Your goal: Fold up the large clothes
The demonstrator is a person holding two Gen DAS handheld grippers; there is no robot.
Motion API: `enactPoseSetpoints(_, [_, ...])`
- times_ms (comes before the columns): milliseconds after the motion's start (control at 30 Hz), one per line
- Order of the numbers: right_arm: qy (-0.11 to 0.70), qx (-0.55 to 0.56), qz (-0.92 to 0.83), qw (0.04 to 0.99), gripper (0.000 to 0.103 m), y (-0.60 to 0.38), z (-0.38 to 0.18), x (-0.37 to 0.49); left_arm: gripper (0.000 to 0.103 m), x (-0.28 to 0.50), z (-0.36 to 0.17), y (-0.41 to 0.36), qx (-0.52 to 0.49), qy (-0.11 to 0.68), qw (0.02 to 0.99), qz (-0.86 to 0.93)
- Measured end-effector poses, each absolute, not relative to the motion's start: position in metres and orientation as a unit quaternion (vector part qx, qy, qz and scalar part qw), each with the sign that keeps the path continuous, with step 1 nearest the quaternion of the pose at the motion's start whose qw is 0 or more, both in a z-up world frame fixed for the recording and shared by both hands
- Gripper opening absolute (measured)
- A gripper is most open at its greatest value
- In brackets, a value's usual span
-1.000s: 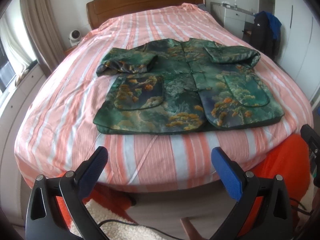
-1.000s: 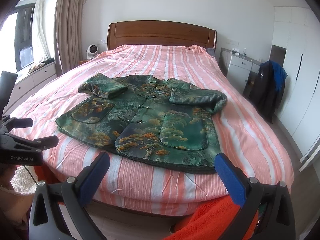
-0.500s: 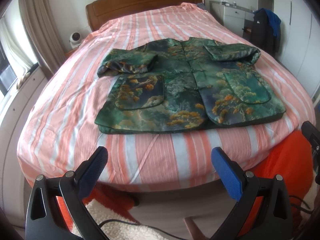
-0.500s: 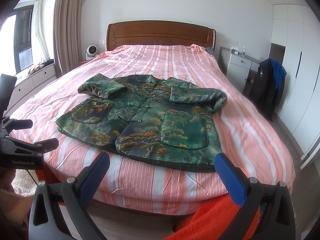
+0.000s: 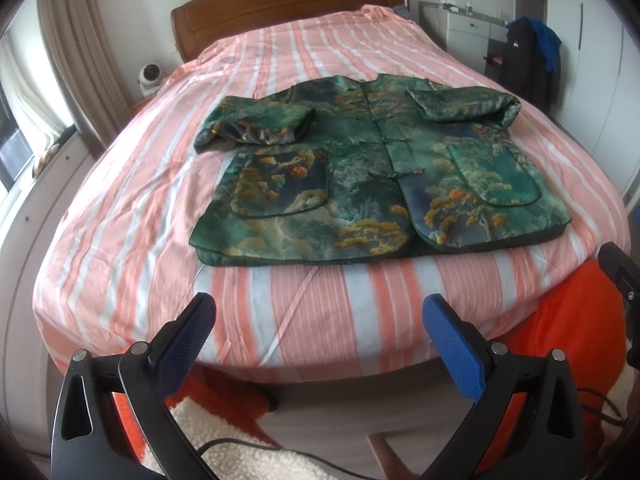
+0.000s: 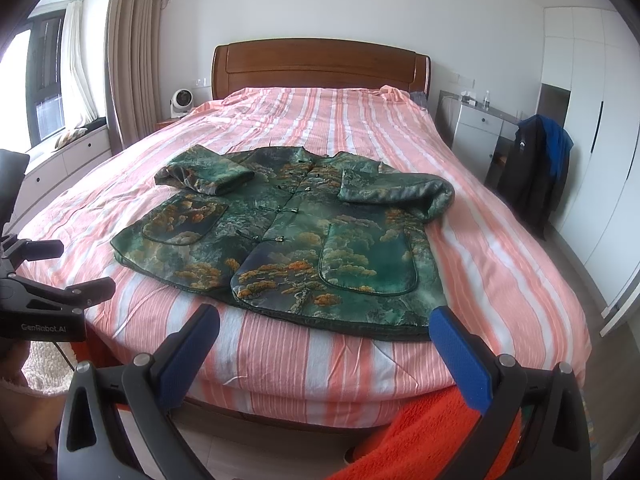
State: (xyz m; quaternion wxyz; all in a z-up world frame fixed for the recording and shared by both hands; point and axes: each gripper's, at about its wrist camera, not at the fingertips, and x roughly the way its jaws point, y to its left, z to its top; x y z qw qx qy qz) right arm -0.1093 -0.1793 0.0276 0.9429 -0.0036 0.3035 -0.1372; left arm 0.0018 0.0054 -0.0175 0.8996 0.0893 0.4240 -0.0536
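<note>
Green brocade jacket [image 6: 288,240] on bed [image 6: 360,128]; "GenRobot.AI" left gripper [image 5: 320,332], right gripper [image 6: 326,338], fingers spread.

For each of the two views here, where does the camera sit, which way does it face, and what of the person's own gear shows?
Left wrist: sits behind the open left gripper, at the bed's foot, looking toward the headboard over the green jacket; the other device pokes in at the right edge.
Right wrist: sits behind the open right gripper, further right, facing the same way; the left gripper's body shows at left.
Shared: jacket, striped bed, headboard, the dark coat on a chair.
</note>
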Motion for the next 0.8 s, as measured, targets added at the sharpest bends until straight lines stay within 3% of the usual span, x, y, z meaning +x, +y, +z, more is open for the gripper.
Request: enactPoseSetpoints(800, [0.303, 0.009, -0.135, 0.943, 0.103, -0.18, 0.023, -0.114, 0.103, -0.004, -0.018, -0.009, 0.099, 0.426, 0.897, -0.07])
